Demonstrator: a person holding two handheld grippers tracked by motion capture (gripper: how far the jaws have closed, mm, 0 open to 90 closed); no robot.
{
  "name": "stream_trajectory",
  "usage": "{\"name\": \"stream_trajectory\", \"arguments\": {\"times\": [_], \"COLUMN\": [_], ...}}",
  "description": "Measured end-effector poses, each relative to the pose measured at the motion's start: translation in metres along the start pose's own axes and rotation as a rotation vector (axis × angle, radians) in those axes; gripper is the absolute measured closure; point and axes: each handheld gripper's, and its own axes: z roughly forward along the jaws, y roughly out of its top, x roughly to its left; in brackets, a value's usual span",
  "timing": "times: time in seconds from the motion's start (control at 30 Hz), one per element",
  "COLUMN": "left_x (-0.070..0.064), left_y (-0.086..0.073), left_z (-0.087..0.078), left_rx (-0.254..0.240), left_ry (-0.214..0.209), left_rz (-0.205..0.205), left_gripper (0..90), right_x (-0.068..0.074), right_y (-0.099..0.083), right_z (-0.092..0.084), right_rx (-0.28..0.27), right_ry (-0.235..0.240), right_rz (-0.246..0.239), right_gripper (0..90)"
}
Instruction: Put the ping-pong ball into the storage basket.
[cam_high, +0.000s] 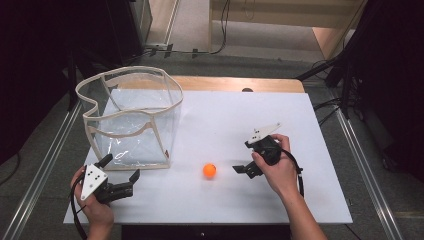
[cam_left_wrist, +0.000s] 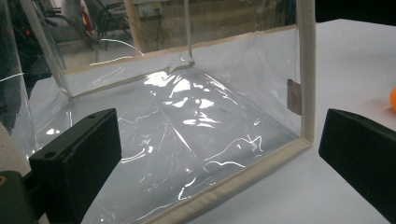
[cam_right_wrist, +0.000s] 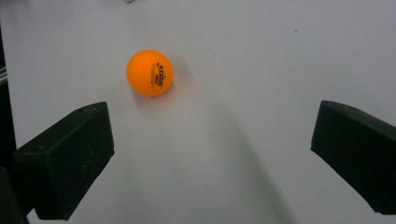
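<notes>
The right gripper (cam_high: 242, 169) is lining up on the orange ball (cam_high: 209, 171), its jaws standing wide apart with nothing between them. In the right gripper view the ball (cam_right_wrist: 150, 73) is lying ahead of the jaws and off toward the left one, not yet inside the gap, so this looks like the approach before a pick. The next move probably calls for swinging the gripper toward the ball until it is sitting centred between the jaws, then closing gently (a light round ball is likely to roll away at a nudge).

The left gripper (cam_high: 121, 176) is waiting with its jaws wide too, empty, facing the clear plastic bin (cam_high: 131, 120) just ahead of it; the bin's cloth-edged lower corner (cam_left_wrist: 306, 137) is sitting between its jaws' line of sight.

Everything is resting on a white tabletop (cam_high: 250, 125), smooth and bare around the ball. Beyond the table, grey floor and dark stands are showing.
</notes>
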Motion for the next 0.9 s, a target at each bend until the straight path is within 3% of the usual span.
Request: {"name": "stream_trajectory", "arguments": {"times": [0.9], "left_x": [-0.002], "left_y": [0.000], "left_z": [0.000], "left_rx": [0.002], "left_ry": [-0.007], "left_rz": [0.012], "left_gripper": [0.0], "right_x": [0.015], "right_y": [0.026], "right_z": [0.030], "right_rx": [0.095], "right_ry": [0.047], "right_rz": [-0.091], "right_gripper": [0.0]}}
